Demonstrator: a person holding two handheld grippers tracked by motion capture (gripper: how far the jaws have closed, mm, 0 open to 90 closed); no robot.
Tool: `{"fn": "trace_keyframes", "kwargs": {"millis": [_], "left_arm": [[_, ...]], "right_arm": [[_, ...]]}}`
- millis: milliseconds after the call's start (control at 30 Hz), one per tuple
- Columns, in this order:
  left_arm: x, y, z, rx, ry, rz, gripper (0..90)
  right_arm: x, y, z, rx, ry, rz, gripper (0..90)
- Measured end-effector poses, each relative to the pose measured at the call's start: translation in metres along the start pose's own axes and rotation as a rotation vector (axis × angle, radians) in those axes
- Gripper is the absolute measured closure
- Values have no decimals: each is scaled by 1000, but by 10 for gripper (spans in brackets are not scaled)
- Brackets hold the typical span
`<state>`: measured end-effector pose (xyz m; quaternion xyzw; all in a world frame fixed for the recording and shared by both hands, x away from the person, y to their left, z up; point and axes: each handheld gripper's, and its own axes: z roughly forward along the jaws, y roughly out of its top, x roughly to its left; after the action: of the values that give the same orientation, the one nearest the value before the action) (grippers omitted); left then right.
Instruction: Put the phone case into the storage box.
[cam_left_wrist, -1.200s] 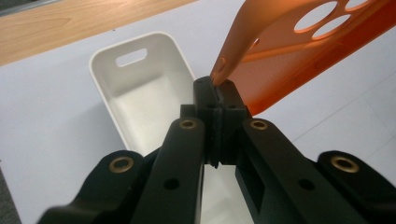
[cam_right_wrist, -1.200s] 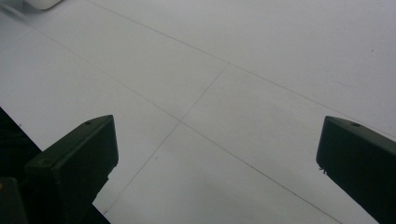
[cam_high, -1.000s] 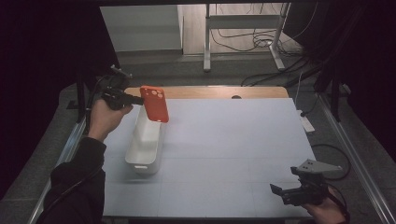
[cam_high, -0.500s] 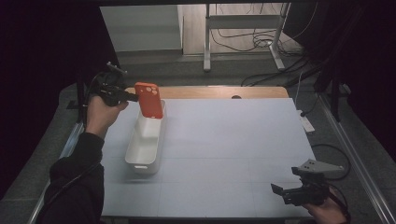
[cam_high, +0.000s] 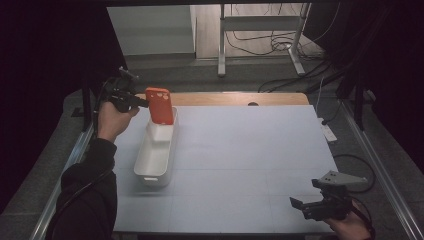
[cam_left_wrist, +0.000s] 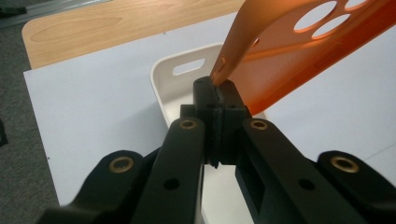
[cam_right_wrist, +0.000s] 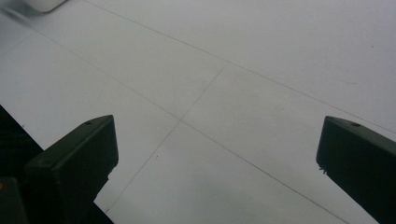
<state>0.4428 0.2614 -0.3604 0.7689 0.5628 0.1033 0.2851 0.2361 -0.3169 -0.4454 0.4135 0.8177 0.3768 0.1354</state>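
Note:
An orange phone case (cam_high: 160, 105) with round camera holes hangs upright over the far end of a long white tray (cam_high: 155, 156). My left gripper (cam_high: 141, 104) is shut on the case's edge, at the table's far left. In the left gripper view the jaws meet on the edge of the phone case (cam_left_wrist: 299, 56), with the tray's (cam_left_wrist: 163, 77) handle slot below. My right gripper (cam_high: 300, 206) rests near the table's front right corner. Its jaws stand wide apart, and the right gripper (cam_right_wrist: 217, 154) has nothing between them but white table.
A white sheet (cam_high: 240, 165) covers the table, with a wooden strip (cam_high: 235, 98) along its far edge. Metal rails (cam_high: 377, 165) run down both sides. Cables and a stand's legs (cam_high: 260, 55) lie on the floor beyond the table.
My left gripper has carried the phone case leftward and a little lower, from over the tray's far right side to above its far end. The right gripper has stayed put.

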Motion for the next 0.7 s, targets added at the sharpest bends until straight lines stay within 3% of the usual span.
{"fn": "trace_keyframes", "kwargs": {"millis": [700], "left_arm": [[13, -9, 42, 30, 2, -55, 891]], "right_arm": [[1, 0, 1, 13, 4, -9, 0]]}}
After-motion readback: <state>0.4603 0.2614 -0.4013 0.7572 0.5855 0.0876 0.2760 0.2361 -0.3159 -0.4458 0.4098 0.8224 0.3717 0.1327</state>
